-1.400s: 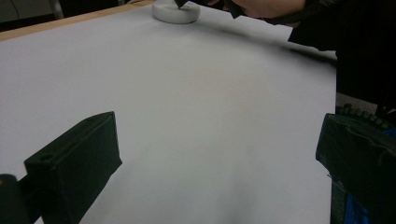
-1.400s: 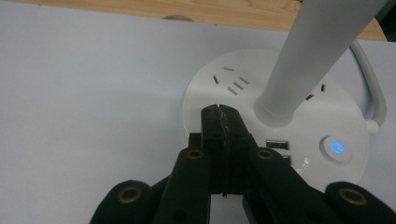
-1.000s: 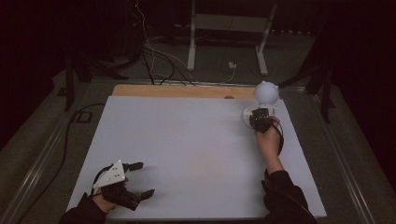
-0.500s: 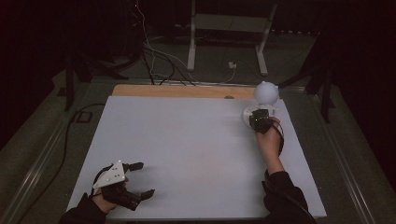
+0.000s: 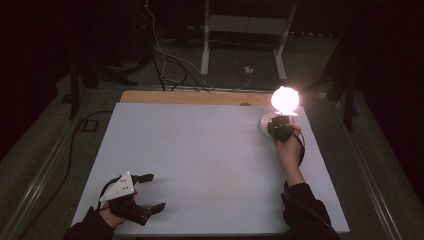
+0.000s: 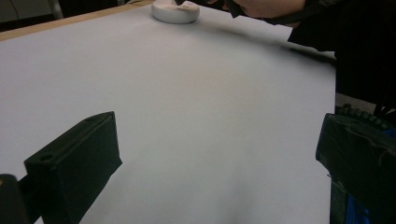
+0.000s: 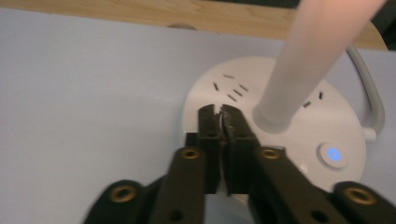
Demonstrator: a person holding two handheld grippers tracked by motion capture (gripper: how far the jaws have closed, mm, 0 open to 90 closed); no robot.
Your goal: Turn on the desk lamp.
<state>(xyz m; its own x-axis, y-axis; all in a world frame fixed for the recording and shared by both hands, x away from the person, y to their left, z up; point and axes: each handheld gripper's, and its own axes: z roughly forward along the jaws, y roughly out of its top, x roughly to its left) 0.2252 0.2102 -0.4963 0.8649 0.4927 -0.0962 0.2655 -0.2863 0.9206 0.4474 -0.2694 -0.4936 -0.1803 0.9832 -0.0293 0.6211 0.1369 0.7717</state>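
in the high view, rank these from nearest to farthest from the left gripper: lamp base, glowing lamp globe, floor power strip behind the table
1. Lamp base, far right of the table, across from the left gripper.
2. Glowing lamp globe, right above and beyond the base.
3. Floor power strip, on the floor past the table's far edge.

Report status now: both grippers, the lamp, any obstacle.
Left gripper open, idle at near table corner. Right gripper shut, tips on lamp base. Lamp globe lit. Nothing in the way.

My black jaws, white lamp base (image 7: 280, 135) with blue-lit button (image 7: 333, 154) at 4 o'clock, glowing orange-white globe (image 5: 285, 99), pale grey mat (image 5: 200, 165), tan wood edge (image 5: 190, 97).
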